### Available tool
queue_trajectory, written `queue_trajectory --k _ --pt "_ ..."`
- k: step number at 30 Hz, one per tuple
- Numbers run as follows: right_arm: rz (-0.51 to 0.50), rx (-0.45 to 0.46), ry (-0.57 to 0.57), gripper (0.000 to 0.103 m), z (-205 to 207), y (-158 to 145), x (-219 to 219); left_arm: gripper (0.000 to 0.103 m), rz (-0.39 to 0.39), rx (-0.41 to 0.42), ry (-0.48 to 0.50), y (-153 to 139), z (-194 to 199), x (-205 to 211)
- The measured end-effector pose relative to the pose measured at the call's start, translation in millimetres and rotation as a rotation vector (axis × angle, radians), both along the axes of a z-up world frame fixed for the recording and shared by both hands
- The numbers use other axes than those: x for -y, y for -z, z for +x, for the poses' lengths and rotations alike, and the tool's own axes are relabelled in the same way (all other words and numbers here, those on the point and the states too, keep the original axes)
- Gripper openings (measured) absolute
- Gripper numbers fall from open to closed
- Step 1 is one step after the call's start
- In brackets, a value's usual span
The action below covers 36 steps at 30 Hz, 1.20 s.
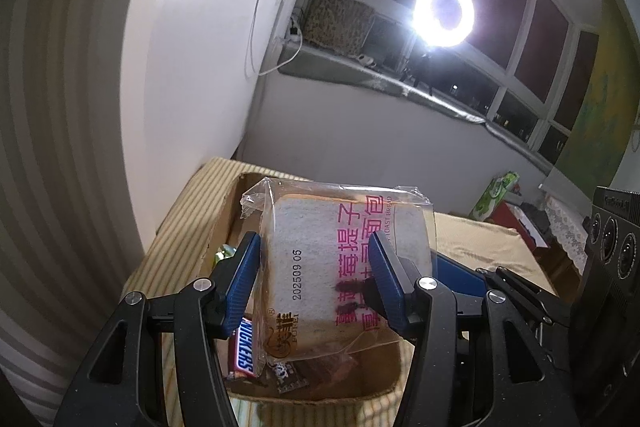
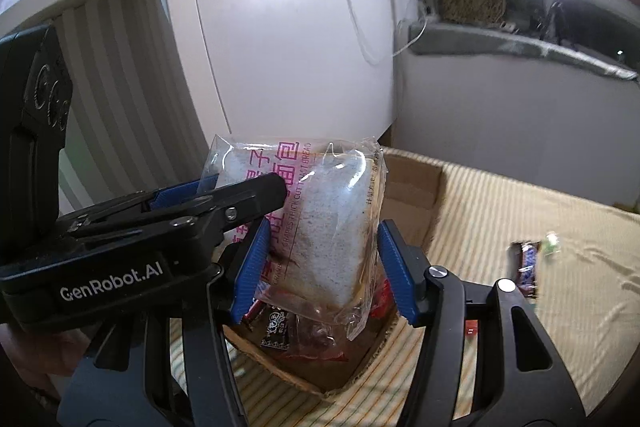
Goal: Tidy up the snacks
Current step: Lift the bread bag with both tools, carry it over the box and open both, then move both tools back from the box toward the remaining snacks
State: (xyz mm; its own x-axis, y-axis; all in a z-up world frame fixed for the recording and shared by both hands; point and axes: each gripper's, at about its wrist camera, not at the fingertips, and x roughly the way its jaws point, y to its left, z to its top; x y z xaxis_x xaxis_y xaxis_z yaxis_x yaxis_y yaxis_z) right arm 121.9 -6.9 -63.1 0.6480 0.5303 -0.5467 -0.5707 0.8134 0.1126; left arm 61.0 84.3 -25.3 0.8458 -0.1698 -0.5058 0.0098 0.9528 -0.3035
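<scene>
A clear bag of toast bread (image 1: 340, 259) with pink print stands upright over an open cardboard box (image 1: 320, 387). My left gripper (image 1: 314, 279) has its blue pads on both sides of the bag and is shut on it. My right gripper (image 2: 320, 263) also has its pads at the bag (image 2: 332, 227), holding its sides. The left gripper's body shows in the right wrist view (image 2: 120, 247). Inside the box lie a Snickers bar (image 1: 244, 351) and other small wrapped snacks (image 2: 296, 335).
The box (image 2: 408, 187) sits on a striped beige cloth (image 2: 520, 227). A dark snack bar (image 2: 528, 267) and a small green packet (image 2: 552, 243) lie on the cloth to the right. A white wall and a ring light (image 1: 444, 13) are behind.
</scene>
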Motion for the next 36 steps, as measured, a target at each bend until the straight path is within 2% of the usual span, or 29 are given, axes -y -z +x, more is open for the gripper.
queue_trajectory --k 2,3,4,9,28,36 --pt "-0.058 0.040 0.046 0.073 2.0 4.3 -2.9 0.065 -0.002 -0.035 -0.019 8.7 9.4 -2.5" --pt "-0.065 0.050 0.048 0.079 2.2 5.3 -2.9 0.074 -0.006 -0.045 -0.030 12.2 11.0 -4.9" --pt "-0.061 0.050 0.043 0.079 2.8 6.0 -2.5 0.079 -0.008 -0.050 -0.046 15.4 12.0 -7.7" --pt "-0.043 0.053 0.049 0.079 0.4 4.4 1.3 0.079 -0.020 -0.074 -0.091 21.7 12.1 -19.9" --pt "-0.032 0.095 0.009 0.079 -31.2 -8.5 -10.1 0.079 -0.005 -0.038 -0.148 7.6 -19.7 -36.7" --pt "0.000 0.090 0.057 0.080 -41.0 -5.2 23.2 0.079 0.014 -0.035 -0.135 6.1 -23.2 -22.0"
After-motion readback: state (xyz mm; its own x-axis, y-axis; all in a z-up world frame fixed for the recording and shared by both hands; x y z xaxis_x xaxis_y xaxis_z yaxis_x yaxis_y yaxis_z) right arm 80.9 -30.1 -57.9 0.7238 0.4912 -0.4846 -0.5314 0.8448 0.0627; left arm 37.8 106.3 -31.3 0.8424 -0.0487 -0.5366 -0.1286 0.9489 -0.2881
